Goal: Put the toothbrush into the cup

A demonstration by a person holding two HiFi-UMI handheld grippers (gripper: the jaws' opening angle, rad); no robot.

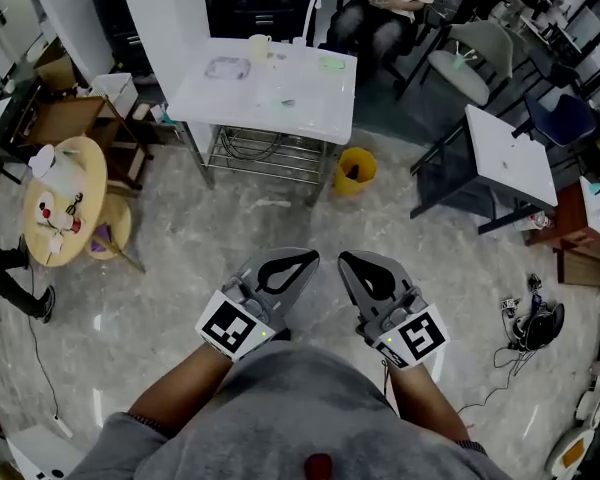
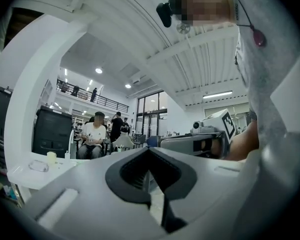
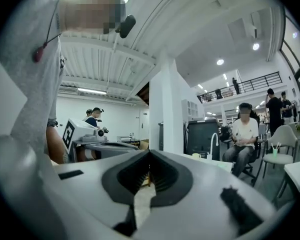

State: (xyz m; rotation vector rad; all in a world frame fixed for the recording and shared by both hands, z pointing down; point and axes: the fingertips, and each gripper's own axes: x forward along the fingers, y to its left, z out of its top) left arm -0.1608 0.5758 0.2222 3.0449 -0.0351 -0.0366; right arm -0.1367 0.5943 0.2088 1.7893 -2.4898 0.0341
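A white table [image 1: 310, 108] stands well ahead of me across the marble floor. On its far edge is a small cream cup [image 1: 260, 44], also seen as the cup [image 2: 51, 157] in the left gripper view and the cup [image 3: 196, 156] in the right gripper view. Small items lie on the tabletop, among them a pale green one [image 1: 330, 64]; I cannot pick out a toothbrush. My left gripper [image 1: 310, 256] and right gripper [image 1: 345, 258] are held side by side close to my body, far short of the table. Both are shut and hold nothing.
A yellow bin [image 1: 355, 170] stands at the table's front right leg. A round wooden table [image 1: 65, 200] is at the left, a second white table [image 1: 510, 153] and chairs at the right. A person [image 1: 385, 8] sits behind the table. Cables [image 1: 530, 323] lie on the floor at right.
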